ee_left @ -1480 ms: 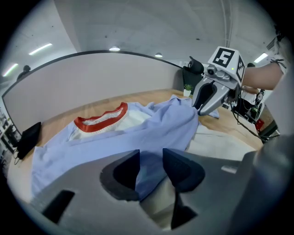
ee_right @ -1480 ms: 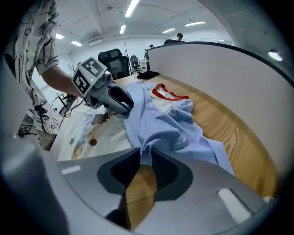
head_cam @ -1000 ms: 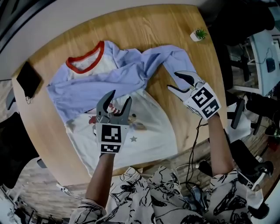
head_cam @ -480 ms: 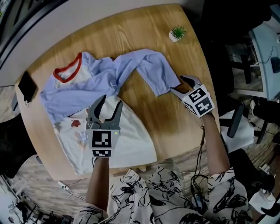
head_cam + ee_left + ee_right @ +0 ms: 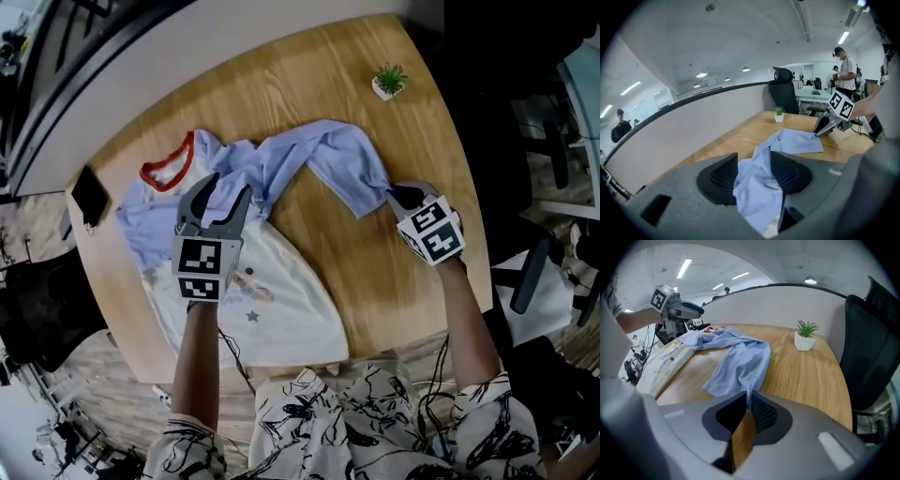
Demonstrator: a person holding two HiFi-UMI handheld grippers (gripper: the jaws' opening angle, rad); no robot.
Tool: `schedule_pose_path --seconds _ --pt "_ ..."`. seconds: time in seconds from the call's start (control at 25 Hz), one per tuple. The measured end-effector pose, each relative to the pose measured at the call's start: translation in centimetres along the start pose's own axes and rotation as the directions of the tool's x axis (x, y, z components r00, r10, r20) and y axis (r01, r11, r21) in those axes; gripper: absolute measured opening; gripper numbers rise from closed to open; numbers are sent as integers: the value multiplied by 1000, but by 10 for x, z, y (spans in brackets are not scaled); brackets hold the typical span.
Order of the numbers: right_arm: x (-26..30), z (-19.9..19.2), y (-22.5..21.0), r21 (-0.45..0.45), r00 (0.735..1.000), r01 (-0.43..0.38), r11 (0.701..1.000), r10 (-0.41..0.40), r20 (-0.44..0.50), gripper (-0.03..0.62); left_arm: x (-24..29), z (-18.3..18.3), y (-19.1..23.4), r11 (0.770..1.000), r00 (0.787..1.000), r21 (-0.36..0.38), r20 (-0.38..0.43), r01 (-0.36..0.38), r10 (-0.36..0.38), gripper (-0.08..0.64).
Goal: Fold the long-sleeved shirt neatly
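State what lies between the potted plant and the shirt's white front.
The blue sleeve crosses the table between them, shown in the head view.

Soft matt cloth shirt (image 5: 281, 305), faintly glossy wooden table (image 5: 394, 281), apparently matt plastic left gripper (image 5: 227, 185)

The left tongs (image 5: 753, 165) pinch a blue sleeve (image 5: 798, 141) trailing across the wooden table (image 5: 733, 139).
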State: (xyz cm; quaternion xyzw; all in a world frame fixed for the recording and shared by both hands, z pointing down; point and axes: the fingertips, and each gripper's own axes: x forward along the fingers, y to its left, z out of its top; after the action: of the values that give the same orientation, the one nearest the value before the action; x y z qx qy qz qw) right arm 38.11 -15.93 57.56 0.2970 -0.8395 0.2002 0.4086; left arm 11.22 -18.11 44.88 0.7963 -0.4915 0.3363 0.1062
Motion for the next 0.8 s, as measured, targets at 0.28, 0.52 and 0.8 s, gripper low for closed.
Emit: schedule_pose_path --seconds 0.28,0.52,0.8 --pt "-18 14 -27 77 993 79 994 -85 81 34 69 -64 71 999 969 1 -242 44 -42 195" --pt "-32 31 -42 88 988 94 992 -104 117 34 106 -96 76 992 911 46 -403 114 -85 75" --pt "-55 49 -77 133 969 148 980 -171 178 34 123 -72 71 992 932 46 -350 119 -96 18"
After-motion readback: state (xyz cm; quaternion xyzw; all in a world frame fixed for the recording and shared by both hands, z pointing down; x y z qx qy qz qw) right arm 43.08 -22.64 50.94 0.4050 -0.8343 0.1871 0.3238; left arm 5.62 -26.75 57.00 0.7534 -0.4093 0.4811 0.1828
